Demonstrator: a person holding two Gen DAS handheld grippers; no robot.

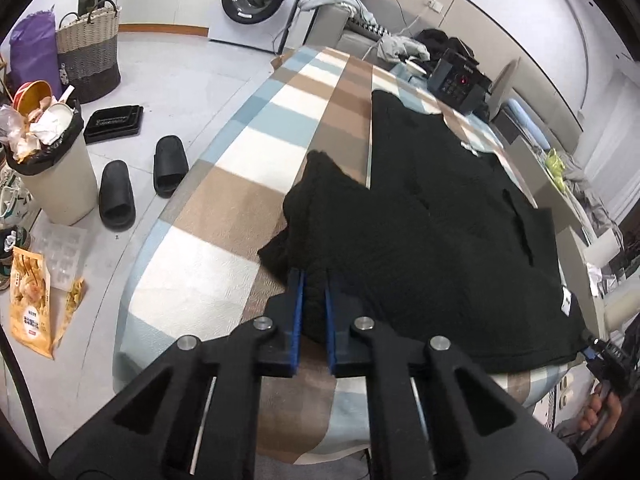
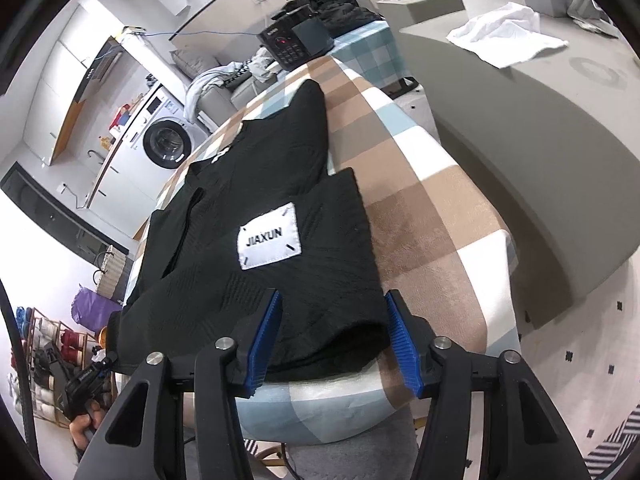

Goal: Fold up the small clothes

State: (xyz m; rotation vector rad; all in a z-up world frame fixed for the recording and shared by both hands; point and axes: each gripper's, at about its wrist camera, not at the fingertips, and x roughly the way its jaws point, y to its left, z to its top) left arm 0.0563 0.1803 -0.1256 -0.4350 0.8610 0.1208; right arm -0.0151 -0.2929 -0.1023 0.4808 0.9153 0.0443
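Nearest you, your left hand-held gripper (image 1: 314,276) is pressed together on a bunched fold of the black knit sweater (image 1: 440,216), pinching it at the near left edge of the garment. Your right hand-held gripper (image 2: 332,320) stands spread around the near hem on the other side; the blue pads flank the cloth, but I cannot tell that they press on it, so count that side as not yet gripped.

The sweater lies mostly flat on the table, over a checked blue, brown and white tablecloth (image 1: 224,184), with its white label patch (image 2: 269,237) facing up just beyond the right jaws. One sleeve (image 2: 308,128) runs away toward the far end.

Judging by the thick, fuzzy knit, expect it to be soft and limp, moderately heavy for its size, and clingy rather than slippery. It will sag and stretch between two holds. Take it at the hem corners or side seams, through both layers, and lift evenly. Farther back stands a black device (image 2: 296,40) with a keypad.
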